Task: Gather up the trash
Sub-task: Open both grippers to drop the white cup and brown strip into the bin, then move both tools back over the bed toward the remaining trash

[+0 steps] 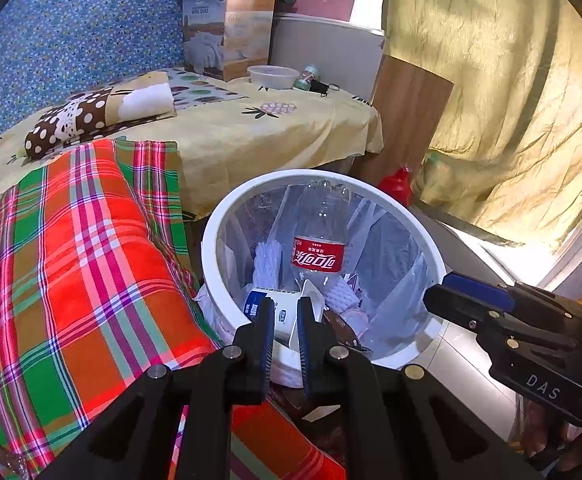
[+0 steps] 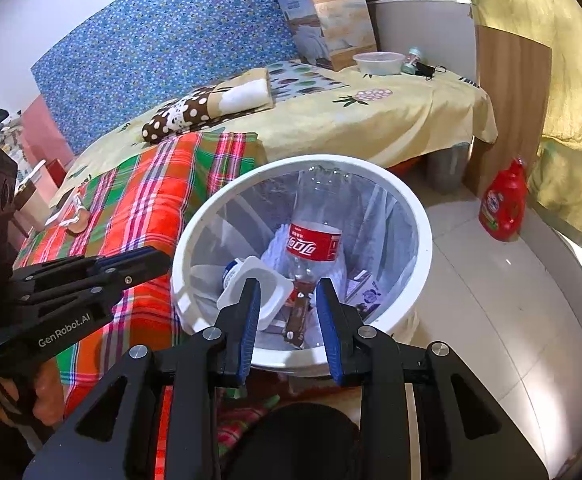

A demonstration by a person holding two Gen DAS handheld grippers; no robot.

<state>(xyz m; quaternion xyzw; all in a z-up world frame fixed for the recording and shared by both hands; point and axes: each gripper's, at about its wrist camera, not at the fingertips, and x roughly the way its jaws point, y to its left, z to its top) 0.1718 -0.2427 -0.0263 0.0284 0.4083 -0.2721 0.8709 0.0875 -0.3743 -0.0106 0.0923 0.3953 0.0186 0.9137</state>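
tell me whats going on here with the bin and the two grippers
A person is collecting trash with a gripper in each hand. Both the left gripper and the right gripper hang over the white bin, holding nothing. A cola bottle and a white tray already lie inside.

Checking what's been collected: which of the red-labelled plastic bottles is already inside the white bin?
The clear cola bottle with the red label; the solid red jug-shaped bottle stands on the floor, outside the white bin.
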